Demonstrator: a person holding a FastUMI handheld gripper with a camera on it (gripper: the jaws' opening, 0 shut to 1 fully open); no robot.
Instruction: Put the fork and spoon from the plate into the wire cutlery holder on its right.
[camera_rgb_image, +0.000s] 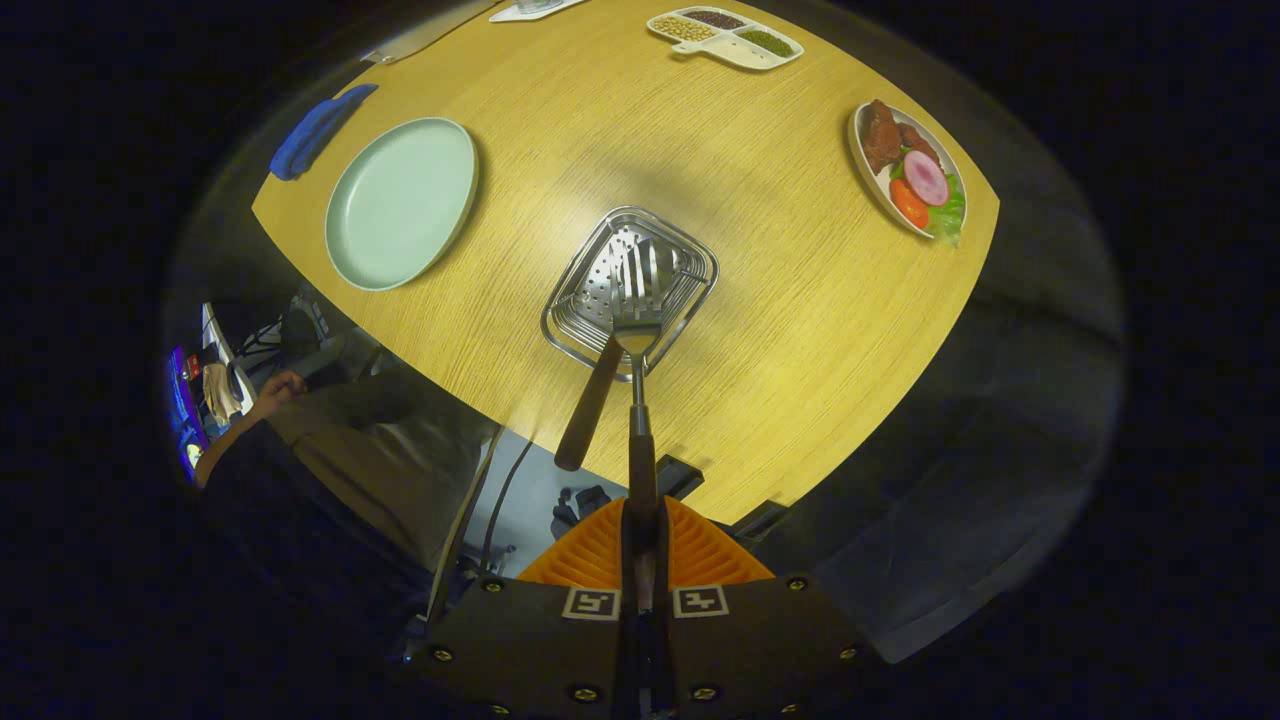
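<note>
Fork (638, 330) is clamped in my gripper (641, 545): both fingers pressed together on its handle, no gap showing between them. Its long axis runs straight ahead along the fingers, tines pointing away from me and down toward the wire cutlery holder (690, 262), which sits just ahead of and under the fork head.

Key relation: tines are over the holder's open mouth, roughly centred, slightly toward the near rim. Cannot tell if the tips are already below the rim or just above it; looking nearly straight down, so depth is hard to read.

Spoon (600, 375) looks to be in the holder already, wood-tone handle leaning out over the near rim toward me, just left of the fork shaft. The two are close, maybe touching near the rim, cannot tell.

Plate (400, 205) is bare, well apart to the left of the holder on the wooden table (790, 330).

My judgement: task mostly done, fork is the last item. Next move is a straight lowering along the fork's axis, then release. Risk: fork head catching the spoon handle or the near wire.
</note>
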